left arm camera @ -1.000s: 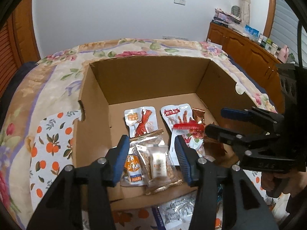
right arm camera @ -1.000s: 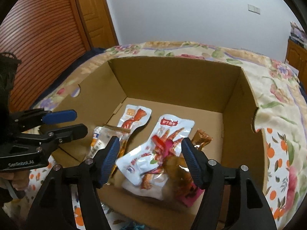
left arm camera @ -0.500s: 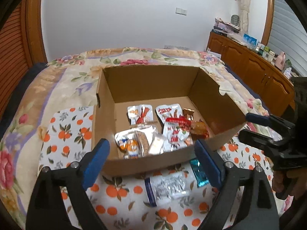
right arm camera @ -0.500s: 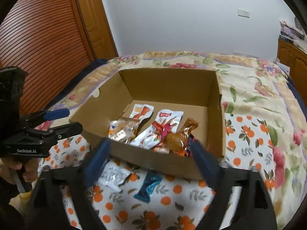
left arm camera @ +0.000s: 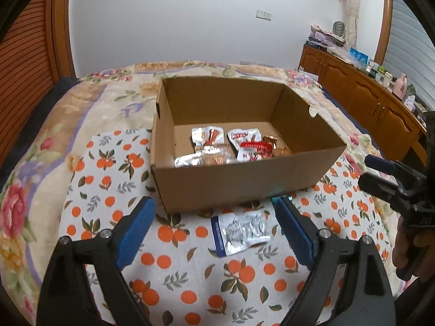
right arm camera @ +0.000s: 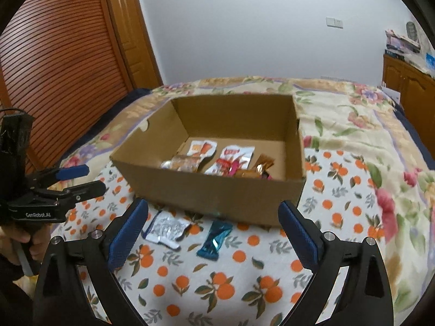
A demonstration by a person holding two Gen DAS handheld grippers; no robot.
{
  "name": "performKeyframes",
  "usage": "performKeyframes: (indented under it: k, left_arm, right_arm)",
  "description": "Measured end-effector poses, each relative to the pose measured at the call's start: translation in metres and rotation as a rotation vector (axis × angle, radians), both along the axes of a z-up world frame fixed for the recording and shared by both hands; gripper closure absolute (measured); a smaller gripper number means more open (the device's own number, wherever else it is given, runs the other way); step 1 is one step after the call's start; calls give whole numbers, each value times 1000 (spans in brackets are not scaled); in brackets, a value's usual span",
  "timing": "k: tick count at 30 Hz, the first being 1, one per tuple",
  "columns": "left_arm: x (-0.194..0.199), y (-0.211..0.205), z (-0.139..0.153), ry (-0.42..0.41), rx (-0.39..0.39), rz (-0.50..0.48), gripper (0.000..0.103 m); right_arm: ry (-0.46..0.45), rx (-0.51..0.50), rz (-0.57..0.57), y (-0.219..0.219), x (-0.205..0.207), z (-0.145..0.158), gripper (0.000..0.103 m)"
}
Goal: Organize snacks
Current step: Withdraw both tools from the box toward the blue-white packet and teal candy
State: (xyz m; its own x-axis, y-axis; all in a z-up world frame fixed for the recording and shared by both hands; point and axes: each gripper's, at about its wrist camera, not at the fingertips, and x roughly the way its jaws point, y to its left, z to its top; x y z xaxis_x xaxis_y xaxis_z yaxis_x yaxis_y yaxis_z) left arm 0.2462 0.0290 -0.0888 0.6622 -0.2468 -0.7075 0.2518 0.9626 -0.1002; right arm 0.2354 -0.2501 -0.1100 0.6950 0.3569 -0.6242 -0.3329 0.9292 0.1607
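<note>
A bed (left arm camera: 89, 103) under a floral quilt carries everything, with an orange-print cloth (left arm camera: 108, 179) spread over its near part. On that cloth stands an open cardboard box (left arm camera: 239, 182), roughly midway between the bed's side edges, its far end reaching onto the floral quilt. Two packets lie on the cloth just before the box's near wall — a silver packet with a blue edge (right arm camera: 165, 228) and, beside it toward the bed's right edge, a teal wrapper (right arm camera: 216, 240).

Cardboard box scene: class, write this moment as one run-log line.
left hand-held gripper: open, empty | right hand-held gripper: opening, empty | cardboard box: holds snacks | two packets outside
</note>
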Motion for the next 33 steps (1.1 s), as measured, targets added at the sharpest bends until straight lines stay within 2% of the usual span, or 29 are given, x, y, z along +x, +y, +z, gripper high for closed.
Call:
performKeyframes:
  k: [7,10,12,16,19,26,30,33]
  left_arm:
    - [0,-5,-22,15,3,-21,13]
    - [0,-9,-32,28,8,-31,13]
    - [0,-14,-38,40,22,-45,13]
    - [0,-19,-43,14,68,-43,13]
    - [2,-19,-47,9,68,-45,13]
    - [7,-22,-62,56,47,-75,14]
    - [10,-29,-68,77,45,-93,14]
    - [13,-33,-71,88,44,-102,14]
  right_arm:
    - [40,-13,31,13,-4,-30,8]
    - [52,-41,42,18,-4,-42,15]
    - [68,-48,56,21,-3,-49,28]
    - [124,-28,79,26,4,-67,41]
    - [153,-34,79,31,12,-79,43]
    - [188,-54,55,32,28,-100,44]
    - [203,-49,69,33,36,-109,54]
    - [210,-60,76,38,42,-114,56]
